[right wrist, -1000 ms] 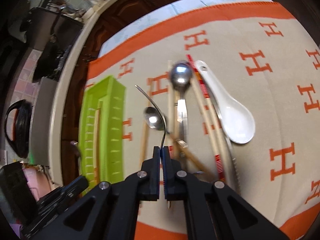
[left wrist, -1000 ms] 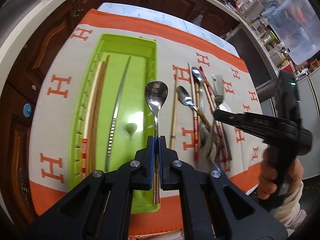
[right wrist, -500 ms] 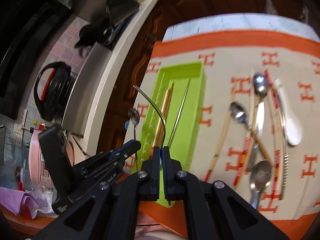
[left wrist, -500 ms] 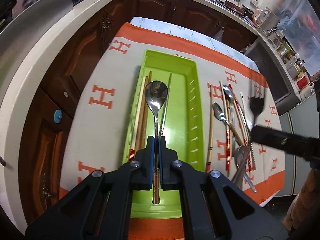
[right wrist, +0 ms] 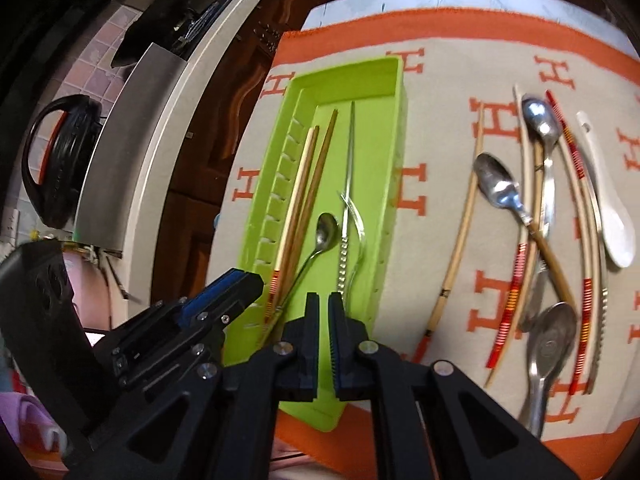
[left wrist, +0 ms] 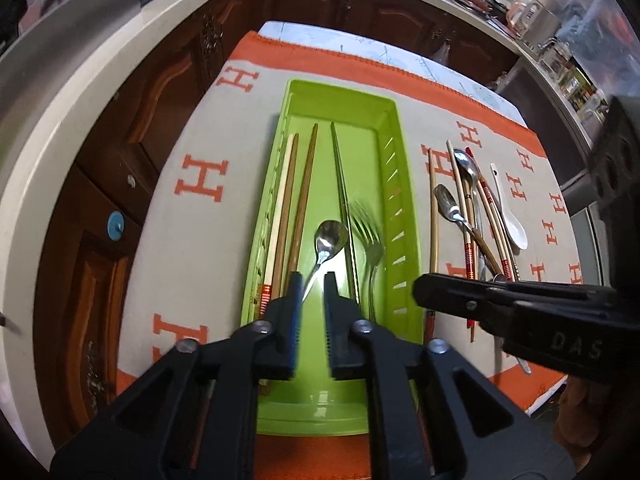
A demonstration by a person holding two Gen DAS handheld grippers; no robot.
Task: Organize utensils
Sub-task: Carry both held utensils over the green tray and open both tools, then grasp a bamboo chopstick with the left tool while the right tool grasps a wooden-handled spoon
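Both grippers, left [left wrist: 312, 280] and right [right wrist: 324, 300], gape over the green tray [left wrist: 408, 200]. Spoon [left wrist: 330, 238] and fork [left wrist: 370, 240] lie inside (fork blurred). Lift straight clear, no snagging handles.

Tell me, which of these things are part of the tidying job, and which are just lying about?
Part of the job:
green tray
spoon and fork in the tray
chopsticks in the tray
loose cutlery on the cloth
left claw and right claw, both open

Just lying about:
patterned cloth
cabinets
black pot
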